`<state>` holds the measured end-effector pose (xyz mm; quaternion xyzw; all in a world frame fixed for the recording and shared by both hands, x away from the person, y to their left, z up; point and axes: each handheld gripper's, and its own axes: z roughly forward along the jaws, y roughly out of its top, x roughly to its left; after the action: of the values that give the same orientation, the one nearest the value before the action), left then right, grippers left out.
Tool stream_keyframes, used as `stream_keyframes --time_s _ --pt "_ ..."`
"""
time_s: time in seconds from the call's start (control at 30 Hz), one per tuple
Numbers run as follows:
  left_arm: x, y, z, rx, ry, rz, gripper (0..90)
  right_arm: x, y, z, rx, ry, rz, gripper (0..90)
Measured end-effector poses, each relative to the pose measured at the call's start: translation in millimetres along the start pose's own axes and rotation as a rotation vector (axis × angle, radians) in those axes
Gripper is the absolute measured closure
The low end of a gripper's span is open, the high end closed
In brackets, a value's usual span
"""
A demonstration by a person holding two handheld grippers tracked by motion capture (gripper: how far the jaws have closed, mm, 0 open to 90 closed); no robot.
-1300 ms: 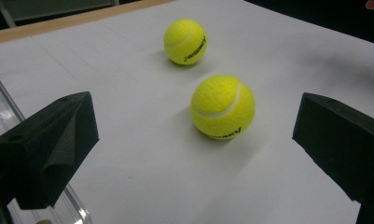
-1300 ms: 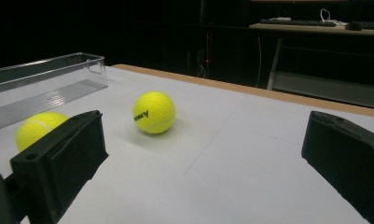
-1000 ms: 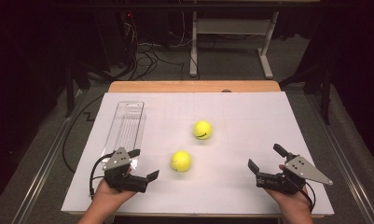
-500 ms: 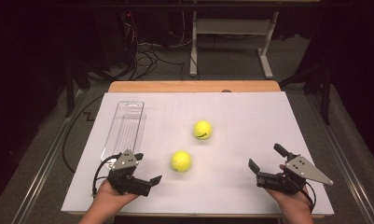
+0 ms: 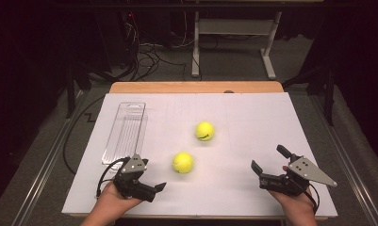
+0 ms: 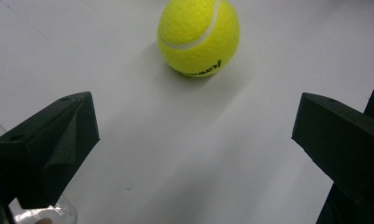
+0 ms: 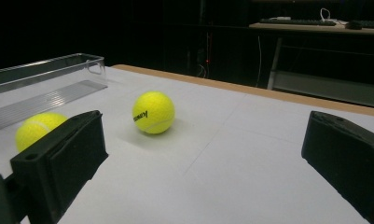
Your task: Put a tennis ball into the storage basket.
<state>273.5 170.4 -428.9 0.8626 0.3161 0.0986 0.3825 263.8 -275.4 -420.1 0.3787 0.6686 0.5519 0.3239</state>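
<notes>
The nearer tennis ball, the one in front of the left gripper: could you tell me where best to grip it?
Grip the nearer tennis ball across its widest middle, probably with the open left gripper coming in low along the table from the person's side. It is round and stands apart from the other ball and the clear tray.

- My work surface is a table point(image 5: 271, 87) with a wooden top, covered nearly edge to edge by a white sheet point(image 5: 252, 122); a wood strip shows along the far edge.
- A clear plastic tray point(image 5: 125, 132) lies lengthwise on the sheet at my left.
- One tennis ball point(image 5: 205, 131) rests near the middle.
- A second tennis ball point(image 5: 183, 162) rests nearer me, apart from the first.
</notes>
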Motion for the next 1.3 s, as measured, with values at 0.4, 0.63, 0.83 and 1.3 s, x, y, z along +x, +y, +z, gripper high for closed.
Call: stream_keyframes --time_s 0.4,0.63,0.83,1.3 --pt "-1.5 -0.3 6.2 0.067 -0.007 0.003 1.9 0.1 0.1 -0.3 0.0 -0.001 0.001 0.1" --pt "-2.9 -0.8 11.5 0.13 -0.006 0.01 2.4 0.3 0.2 -0.4 0.0 -0.002 0.007 0.1" --pt "-2.2 -2.7 16.1 0.178 -0.018 -0.001 2.5 -0.5 0.4 -0.7 -0.001 -0.005 0.007 0.1" --pt "1.9 4.4 12.5 0.271 -0.019 -0.005 3.2 0.8 -0.5 -1.0 0.003 0.0 0.002 0.1"
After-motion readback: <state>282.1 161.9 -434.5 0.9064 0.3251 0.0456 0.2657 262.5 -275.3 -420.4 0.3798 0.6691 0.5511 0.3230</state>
